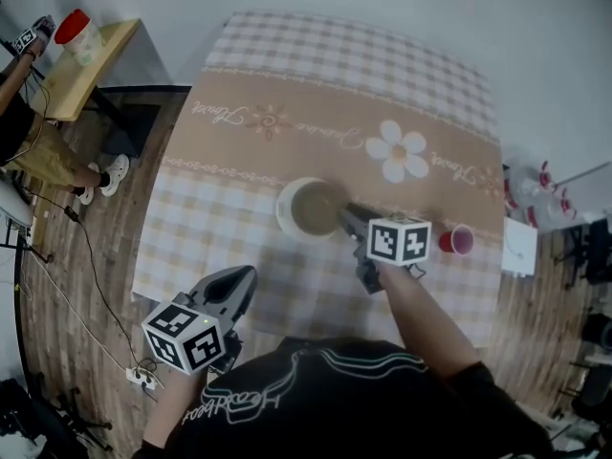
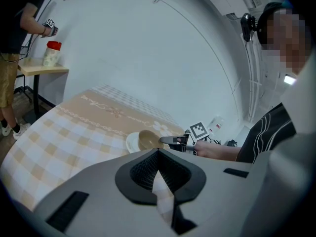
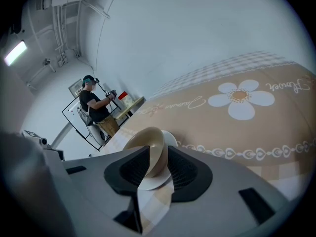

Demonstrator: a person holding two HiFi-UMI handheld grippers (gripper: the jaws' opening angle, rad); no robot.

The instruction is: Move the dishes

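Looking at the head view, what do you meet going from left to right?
red-lidded jar → left gripper → bowl → red cup. The right gripper overlaps the bowl, so it is left out of the order.

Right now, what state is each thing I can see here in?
Bowl: upright on the white plate.
White plate: flat on the tablecloth.
Right gripper: open, jaws astride the bowl's wall.
Left gripper: shut, empty.
Red cup: on the tablecloth, untouched.
Jar: red lid on.
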